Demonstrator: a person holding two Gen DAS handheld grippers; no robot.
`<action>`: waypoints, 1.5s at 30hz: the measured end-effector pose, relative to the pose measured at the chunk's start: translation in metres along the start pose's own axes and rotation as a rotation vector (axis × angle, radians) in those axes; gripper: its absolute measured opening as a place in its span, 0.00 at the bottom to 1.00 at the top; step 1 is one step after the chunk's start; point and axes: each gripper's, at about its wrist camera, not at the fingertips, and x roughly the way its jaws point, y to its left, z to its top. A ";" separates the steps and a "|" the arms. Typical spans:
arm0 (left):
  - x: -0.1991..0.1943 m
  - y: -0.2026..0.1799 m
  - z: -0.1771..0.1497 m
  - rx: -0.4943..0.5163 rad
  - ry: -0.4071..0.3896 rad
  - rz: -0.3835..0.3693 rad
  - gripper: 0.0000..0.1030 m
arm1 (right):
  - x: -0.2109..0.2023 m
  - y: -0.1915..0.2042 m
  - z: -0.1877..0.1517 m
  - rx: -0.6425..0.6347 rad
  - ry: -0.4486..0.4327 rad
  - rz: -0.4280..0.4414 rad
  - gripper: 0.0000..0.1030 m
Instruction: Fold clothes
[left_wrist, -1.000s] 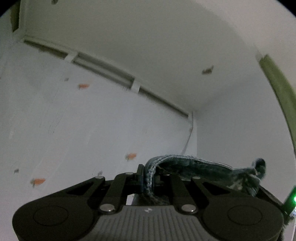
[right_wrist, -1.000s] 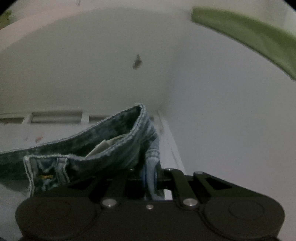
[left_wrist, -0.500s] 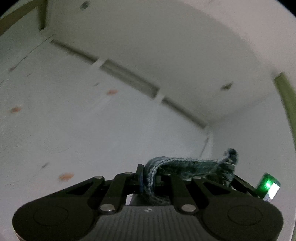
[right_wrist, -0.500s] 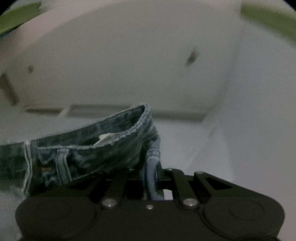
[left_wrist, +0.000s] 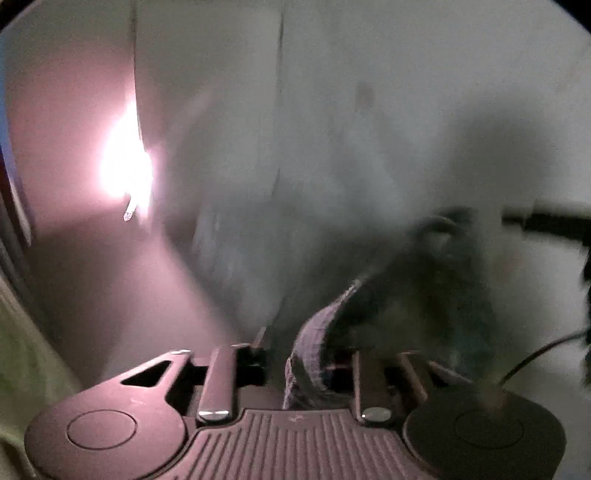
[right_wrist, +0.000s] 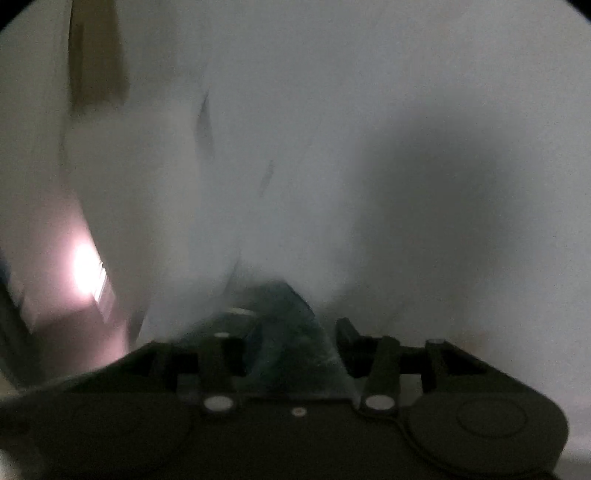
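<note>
One pair of jeans (left_wrist: 314, 354) hangs between my two grippers, and both frames are smeared with motion blur. In the left wrist view a thick hemmed edge of the denim rises out of my left gripper (left_wrist: 306, 360); the jaws stand nearly together with that band of cloth pinched between them, close against the right-hand finger. From there the fabric runs up and to the right as a dark, fuzzy mass, too blurred for me to make out any seam or pocket.

In the right wrist view the jeans (right_wrist: 280, 332) show as a dark blue-green wedge sitting in the gap of my right gripper (right_wrist: 291, 350). These jaws stand wider apart than the left ones, and the denim fills much of the space between them. I cannot tell whether the fingers press on it or whether it only lies there.

Beyond the cloth, both views show pale wall (left_wrist: 369, 92) with soft grey shadow across it. A bright pinkish light (left_wrist: 125, 173) glares at the left of the left view, and the same glow (right_wrist: 85, 269) shows low at the left of the right view. A thin dark cable (left_wrist: 535, 354) curves in at the right edge of the left view.
</note>
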 end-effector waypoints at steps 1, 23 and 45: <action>0.034 0.011 -0.015 -0.003 0.103 0.012 0.28 | 0.037 0.012 -0.025 0.017 0.107 0.035 0.44; 0.085 -0.161 -0.097 0.532 0.175 -0.294 0.67 | -0.196 -0.092 -0.328 0.674 0.099 -0.653 0.80; 0.130 -0.241 -0.195 0.594 0.295 -0.077 1.00 | -0.240 -0.116 -0.476 0.289 0.307 -1.029 0.57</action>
